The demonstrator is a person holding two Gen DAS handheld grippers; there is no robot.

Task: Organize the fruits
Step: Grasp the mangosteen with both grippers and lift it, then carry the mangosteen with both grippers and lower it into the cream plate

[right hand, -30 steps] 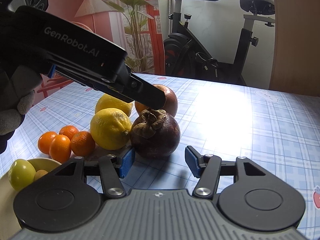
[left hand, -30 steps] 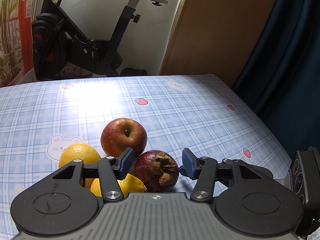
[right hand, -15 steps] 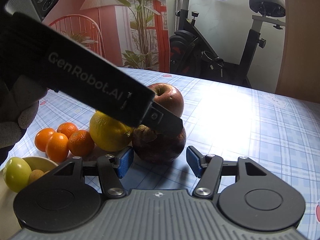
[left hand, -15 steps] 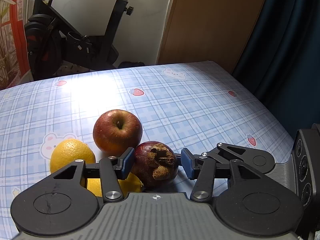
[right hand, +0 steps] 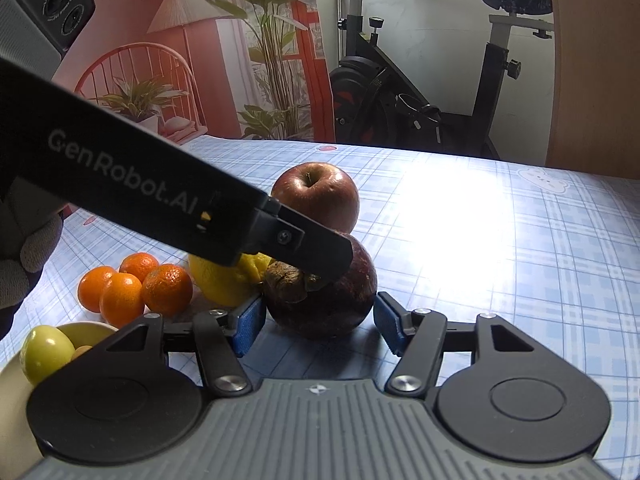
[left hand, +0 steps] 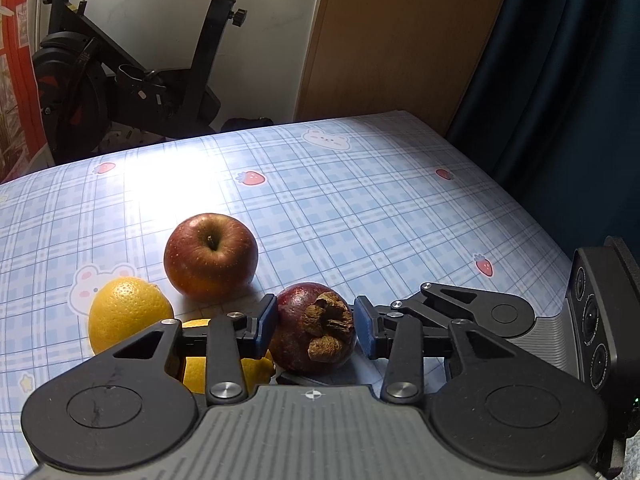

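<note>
A dark purple mangosteen (left hand: 312,328) with a dry brown calyx sits on the checked tablecloth. My left gripper (left hand: 316,320) has it between its jaws, which are closing, and both blue pads meet its sides. In the right wrist view the mangosteen (right hand: 332,304) also lies between the pads of my right gripper (right hand: 319,326). That gripper is open, with a gap on each side of the fruit. A black finger (right hand: 316,248) of the left gripper crosses over the top of the fruit. A red apple (left hand: 211,256) stands just behind it.
A yellow citrus (left hand: 128,312) and a lemon (left hand: 224,368) lie left of the mangosteen. Several mandarins (right hand: 136,288) sit further left, near a pale bowl (right hand: 88,330) holding a green fruit (right hand: 44,352). An exercise bike (right hand: 420,112) stands beyond the table's far edge.
The left gripper's jaws have narrowed from well apart until the pads touch the mangosteen. The right gripper has come a little closer around the fruit, its jaws about as wide as before.
</note>
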